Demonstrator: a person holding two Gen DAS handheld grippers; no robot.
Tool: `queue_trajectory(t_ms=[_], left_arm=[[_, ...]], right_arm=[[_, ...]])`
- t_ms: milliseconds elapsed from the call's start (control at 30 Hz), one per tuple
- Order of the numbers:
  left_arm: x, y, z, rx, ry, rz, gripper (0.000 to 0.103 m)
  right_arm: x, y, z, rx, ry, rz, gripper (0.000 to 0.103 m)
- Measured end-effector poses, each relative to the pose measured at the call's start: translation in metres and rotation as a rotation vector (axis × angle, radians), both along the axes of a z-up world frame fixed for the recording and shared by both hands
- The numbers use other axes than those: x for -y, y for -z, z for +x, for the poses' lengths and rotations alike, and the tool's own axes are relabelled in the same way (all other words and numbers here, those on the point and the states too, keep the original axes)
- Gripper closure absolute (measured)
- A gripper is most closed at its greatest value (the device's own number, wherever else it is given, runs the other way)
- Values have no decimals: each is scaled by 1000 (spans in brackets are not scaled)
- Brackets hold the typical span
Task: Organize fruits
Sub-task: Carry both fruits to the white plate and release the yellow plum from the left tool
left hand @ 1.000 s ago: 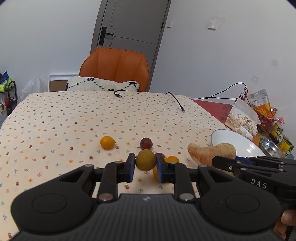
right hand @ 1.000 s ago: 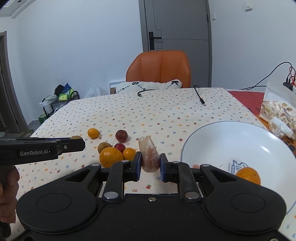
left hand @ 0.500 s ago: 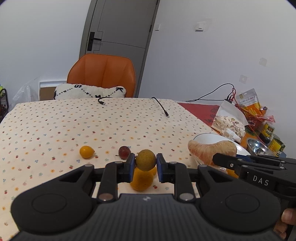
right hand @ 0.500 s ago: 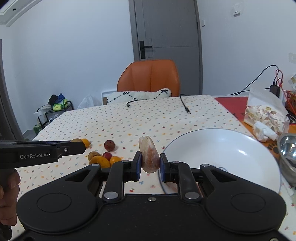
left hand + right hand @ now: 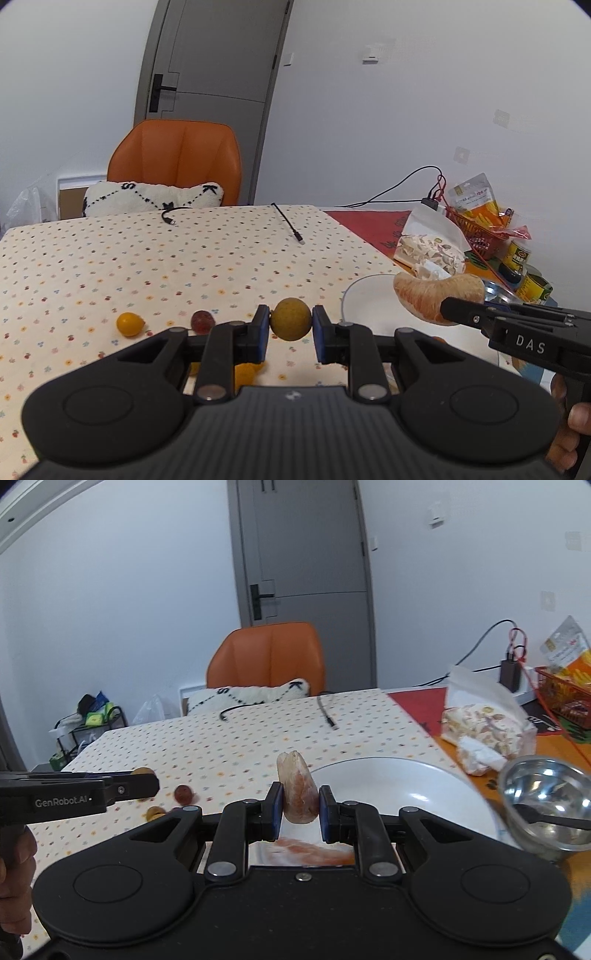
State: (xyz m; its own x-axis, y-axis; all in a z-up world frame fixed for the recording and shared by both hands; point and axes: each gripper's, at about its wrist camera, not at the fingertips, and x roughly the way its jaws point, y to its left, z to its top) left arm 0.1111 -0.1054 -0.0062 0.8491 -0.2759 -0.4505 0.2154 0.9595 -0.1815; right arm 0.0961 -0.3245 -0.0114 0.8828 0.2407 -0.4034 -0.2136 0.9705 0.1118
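My left gripper (image 5: 290,328) is shut on a round yellow-green fruit (image 5: 290,318) and holds it above the table, left of the white plate (image 5: 364,295). My right gripper (image 5: 301,808) is shut on a peeled pomelo segment (image 5: 297,790), held over the near rim of the white plate (image 5: 399,794). The segment also shows in the left wrist view (image 5: 436,295). A small yellow fruit (image 5: 129,324) and a dark red fruit (image 5: 202,320) lie on the tablecloth. An orange fruit (image 5: 245,373) shows under the left fingers.
A steel bowl with a spoon (image 5: 546,805) stands right of the plate. Snack bags (image 5: 484,723), cans (image 5: 521,254) and a red basket (image 5: 476,229) crowd the right side. Two cables (image 5: 288,221) lie at the far edge before an orange chair (image 5: 177,158).
Both grippers have risen and moved right toward the plate with their fruits. The fruit pile on the cloth has dropped low and left in both views.
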Motion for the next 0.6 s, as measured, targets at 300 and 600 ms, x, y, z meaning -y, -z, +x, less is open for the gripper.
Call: queue_trajectory(t_ms=[300,600], left_arm=[[26,-1,8,0,50,1,80],[51,2,19,-8,97,5,80]], right_arm=[[34,2,-6,-3,77,-5,85],[63,7,-6,-12,141,-2,85]])
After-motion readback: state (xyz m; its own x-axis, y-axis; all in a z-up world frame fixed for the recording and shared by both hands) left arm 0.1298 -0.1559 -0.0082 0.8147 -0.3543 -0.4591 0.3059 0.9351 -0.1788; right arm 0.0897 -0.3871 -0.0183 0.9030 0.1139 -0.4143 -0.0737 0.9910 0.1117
